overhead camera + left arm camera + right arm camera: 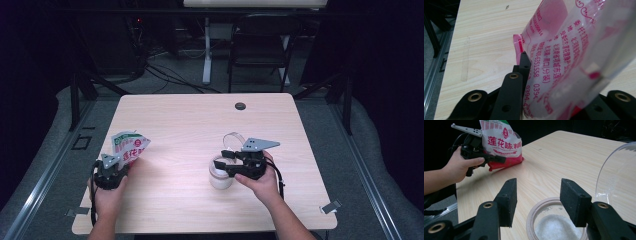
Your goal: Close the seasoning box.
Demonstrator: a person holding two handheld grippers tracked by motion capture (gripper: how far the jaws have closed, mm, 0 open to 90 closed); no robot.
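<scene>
A pink and white printed bag (130, 144) stands tilted near the table's left edge, and my left gripper (124, 160) is shut on its lower part. In the left gripper view the bag (574, 57) covers the right jaw; the black left fingertip (524, 65) presses its edge. A glass jar (220, 177) with white granules (556, 228) sits at the table's centre right, its clear hinged lid (617, 173) swung open. My right gripper (537, 195) hovers open just above the jar's rim (534, 216), holding nothing. The bag (502, 142) and left gripper (495, 158) also appear far off in the right gripper view.
The light wooden table (200, 125) has a black round grommet (240, 106) near its far edge. A dark folding chair (260, 45) and a white table leg (206, 50) stand beyond it. A metal clip (331, 206) sits at the front right corner.
</scene>
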